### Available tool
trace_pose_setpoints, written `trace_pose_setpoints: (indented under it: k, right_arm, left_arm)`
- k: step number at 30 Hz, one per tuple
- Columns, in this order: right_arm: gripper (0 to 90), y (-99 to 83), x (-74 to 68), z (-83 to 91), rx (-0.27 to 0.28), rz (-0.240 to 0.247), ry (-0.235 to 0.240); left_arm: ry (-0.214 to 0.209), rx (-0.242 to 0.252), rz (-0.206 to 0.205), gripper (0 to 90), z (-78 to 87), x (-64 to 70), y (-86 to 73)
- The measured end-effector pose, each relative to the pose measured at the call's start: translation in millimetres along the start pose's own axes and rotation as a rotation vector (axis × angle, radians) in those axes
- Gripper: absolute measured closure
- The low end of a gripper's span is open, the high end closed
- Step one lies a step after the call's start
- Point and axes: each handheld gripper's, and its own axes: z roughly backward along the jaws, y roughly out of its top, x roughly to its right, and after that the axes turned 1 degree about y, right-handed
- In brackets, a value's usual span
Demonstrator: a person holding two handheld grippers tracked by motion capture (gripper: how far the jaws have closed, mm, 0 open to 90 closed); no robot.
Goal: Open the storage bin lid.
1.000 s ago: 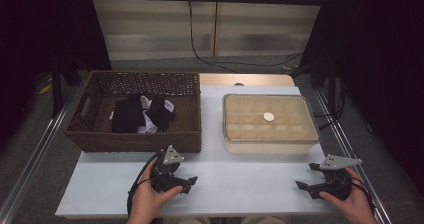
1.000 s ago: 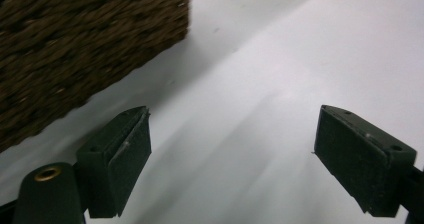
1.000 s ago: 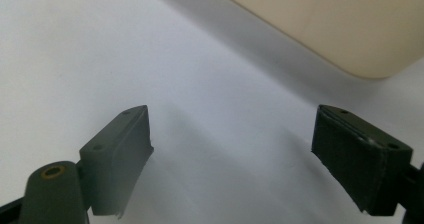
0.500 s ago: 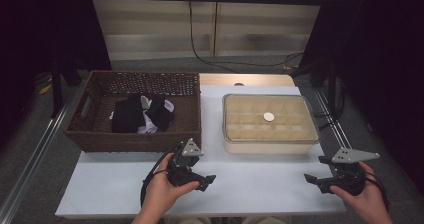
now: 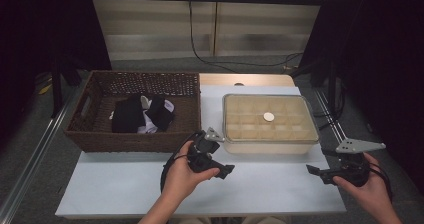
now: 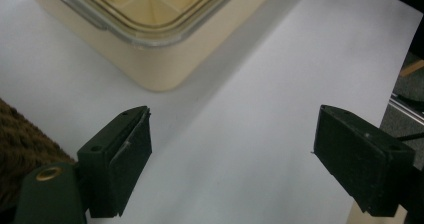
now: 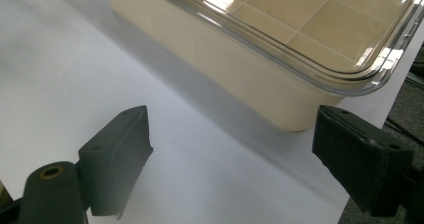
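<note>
A beige divided box (image 5: pixel 270 119) under a clear lid stands on the right half of the white table (image 5: pixel 125 184), with a small white disc (image 5: pixel 269 116) on the lid. My left gripper (image 5: pixel 222 156) is held just off the box's near-left corner (image 6: pixel 160 69), open, with bare table between its fingers (image 6: pixel 120 169). My right gripper (image 5: pixel 317 171) hovers near the table's front right, open and empty, pointing at the box's near-right corner (image 7: pixel 300 109). Its grey plate (image 5: pixel 360 145) sits on top.
A dark wicker basket (image 5: pixel 135 139) stands at the left and holds black and white cloth pieces (image 5: pixel 142 114). Its woven side (image 6: pixel 20 134) is close to my left gripper. A wooden board (image 5: pixel 245 79) lies behind the box. Cables run along the floor beyond the table.
My left gripper has moved right and forward, from the front middle-left of the table up to the box's near-left corner. The right gripper has drifted slightly to the right.
</note>
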Motion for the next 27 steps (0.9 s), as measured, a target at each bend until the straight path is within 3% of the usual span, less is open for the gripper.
trace_pose_setpoints:
  k: [6,9,13,21,22,27]
  right_arm:
    - [15.3,8.1,3.7,-1.6,0.004,-0.019,-0.015]
    - [15.6,13.8,8.2,-2.9,0.007,-0.048,-0.025]
    - [16.2,19.9,13.7,-4.5,0.016,-0.074,-0.052]
    - [16.5,28.6,28.7,-14.8,0.017,-0.121,-0.079]
    - [16.5,31.0,32.4,-17.8,0.014,-0.138,-0.101]
    - [16.5,39.1,39.2,-27.1,0.016,-0.177,-0.106]
  left_arm:
    - [0.017,0.009,0.015,15.4,-5.4,0.2,21.5]
    - [0.005,0.006,0.023,15.5,-7.6,-0.3,28.6]
    - [0.028,-0.007,0.041,15.5,-14.9,-1.9,40.0]
    - [0.045,-0.016,0.065,15.5,-27.0,-15.5,60.2]
    - [0.059,-0.019,0.071,15.5,-29.8,-18.6,64.5]
    - [0.065,-0.042,0.098,15.5,-41.5,-27.2,72.2]
